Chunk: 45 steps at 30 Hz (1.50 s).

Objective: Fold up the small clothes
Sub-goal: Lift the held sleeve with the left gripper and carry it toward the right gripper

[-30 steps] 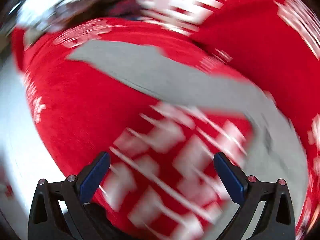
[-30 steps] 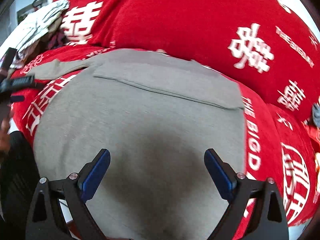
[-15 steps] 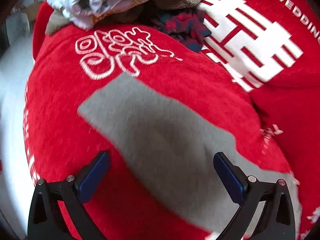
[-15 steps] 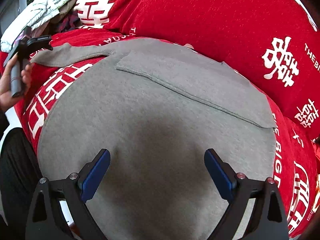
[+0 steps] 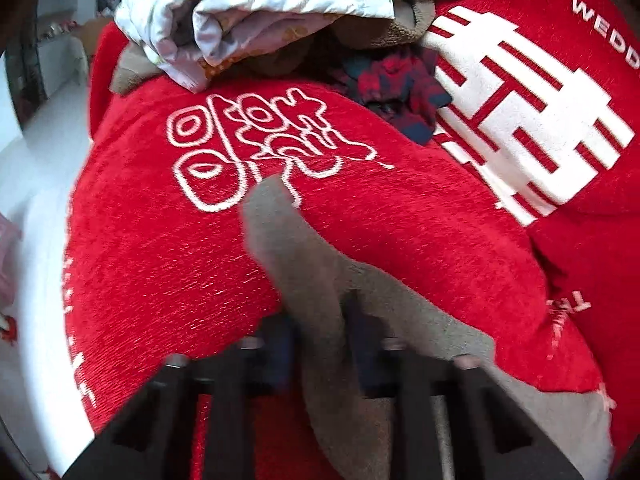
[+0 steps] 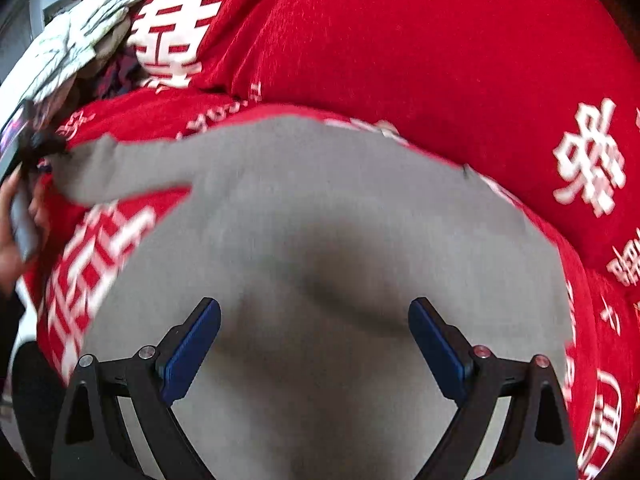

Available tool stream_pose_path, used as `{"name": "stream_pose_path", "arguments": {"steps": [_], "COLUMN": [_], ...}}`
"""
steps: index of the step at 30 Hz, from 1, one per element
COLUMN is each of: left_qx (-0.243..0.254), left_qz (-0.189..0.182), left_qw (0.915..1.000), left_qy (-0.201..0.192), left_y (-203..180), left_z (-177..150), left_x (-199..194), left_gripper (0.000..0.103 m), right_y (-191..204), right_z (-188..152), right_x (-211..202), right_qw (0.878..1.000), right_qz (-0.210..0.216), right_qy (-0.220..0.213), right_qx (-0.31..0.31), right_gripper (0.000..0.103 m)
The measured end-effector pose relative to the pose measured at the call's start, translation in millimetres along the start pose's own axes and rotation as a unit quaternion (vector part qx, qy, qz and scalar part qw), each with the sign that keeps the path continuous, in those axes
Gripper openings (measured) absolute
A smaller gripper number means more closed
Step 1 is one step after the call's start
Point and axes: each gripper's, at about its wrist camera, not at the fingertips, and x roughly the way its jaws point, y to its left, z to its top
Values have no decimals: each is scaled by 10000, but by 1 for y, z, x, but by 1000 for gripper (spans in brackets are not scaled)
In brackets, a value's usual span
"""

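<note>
The grey garment (image 6: 320, 264) lies spread flat on the red cover (image 6: 400, 40), filling the ground straight ahead of my right claw (image 6: 314, 334) and running under and between its two blue pads (image 6: 192, 340). Those fingers stand wide apart with nothing between them but the cloth below; whether the pads touch the fabric I cannot tell. A soft shadowed dip sits in the grey just forward of the gap.

From the garment's upper left a sleeve (image 6: 120, 168) reaches out to the far left of my right claw, and there my left claw (image 6: 34, 148) meets its end, held in a hand (image 6: 12, 236) at the frame edge.

Through the left wrist camera, the same sleeve (image 5: 296, 248) rises up between my left claw's (image 5: 320, 344) fingers. The fingers are drawn close together with the grey cloth pinched between them, though that part is blurred. The sleeve's tip points forward and a little left of the claw, and the rest of the grey trails off to its lower right.

Ahead of the left claw the red cover (image 5: 160, 240) carries a white looping emblem (image 5: 256, 148). Farther forward sits a heap of other laundry: a pale printed cloth (image 5: 260, 4) on top, a brown piece (image 5: 404, 24) under it, and a dark red-and-navy plaid piece (image 5: 396, 84) to the right. A large white double-happiness character (image 5: 520, 120) marks the cover forward right.
</note>
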Motion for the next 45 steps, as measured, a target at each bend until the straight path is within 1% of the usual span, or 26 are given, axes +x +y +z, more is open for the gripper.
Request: {"name": "stream_pose_path", "arguments": {"steps": [5, 7, 9, 12, 14, 15, 16, 17, 18, 19, 20, 21, 23, 26, 31, 34, 36, 40, 45], "left_qx": [-250, -338, -315, -239, -221, -197, -163, -127, -65, -10, 69, 162, 382, 624, 1067, 1357, 1527, 1810, 2100], "left_qz": [-550, -795, -934, -1087, -1185, -1223, -1269, -1310, -1349, -1375, -1381, -1373, -1386, -1405, -1328, -1270, -1219, -1202, -1162], "left_qw": [9980, 9960, 9949, 9937, 9926, 9923, 9918, 9913, 9907, 9903, 9901, 9900, 9891, 9877, 9854, 9825, 9807, 9760, 9705], "left_qy": [211, 233, 199, 157, 108, 62, 4, -55, -128, -178, -236, -280, -334, -286, 1, 121, 112, 173, 210], "left_y": [13, 17, 17, 14, 9, 6, 2, 0, -5, -9, -14, -20, -37, -62, -111, -139, -155, -187, -217], "left_z": [4, 3, 2, 3, 7, 9, 11, 13, 14, 14, 14, 13, 9, 1, -18, -32, -43, -65, -90], "left_x": [-3, -9, -15, -24, -32, -37, -44, -50, -58, -65, -73, -80, -91, -100, -104, -106, -109, -117, -127], "left_gripper": [13, 13, 13, 13, 13, 13, 13, 13, 13, 13, 13, 13, 13, 13, 13, 13, 13, 13, 13], "right_y": [22, 31, 43, 65, 83, 87, 91, 95, 99, 101, 99, 95, 77, 35, -16, -45, -59, -79, -94], "right_z": [56, 71, 85, 98, 99, 99, 100, 100, 99, 97, 93, 90, 84, 68, 37, 9, -6, -37, -58], "right_x": [42, 57, 73, 99, 123, 122, 119, 119, 115, 107, 99, 91, 83, 64, 27, 8, 5, 9, 1], "right_qw": [9998, 9996, 9997, 9997, 9976, 9987, 9991, 9982, 9964, 9963, 9968, 9976, 9991, 9996, 9992, 9980, 9976, 9961, 9939], "right_qz": [191, 277, 203, -35, -158, -126, 20, 278, 609, 677, 603, 424, 207, 243, 86, 71, -32, -89, -126], "right_qy": [50, 75, 118, 203, 573, 411, 342, 442, 469, 338, 164, 21, -8, -39, -246, -328, -283, -129, -205], "right_qx": [-27, 2, 6, -163, -348, -265, -241, -291, -357, -419, -497, -543, -374, 116, 318, 540, 638, 868, 1077], "right_gripper": [96, 96, 96, 96, 96, 96, 96, 96, 95, 95, 95, 95, 95, 95, 95, 95, 95, 95, 95]}}
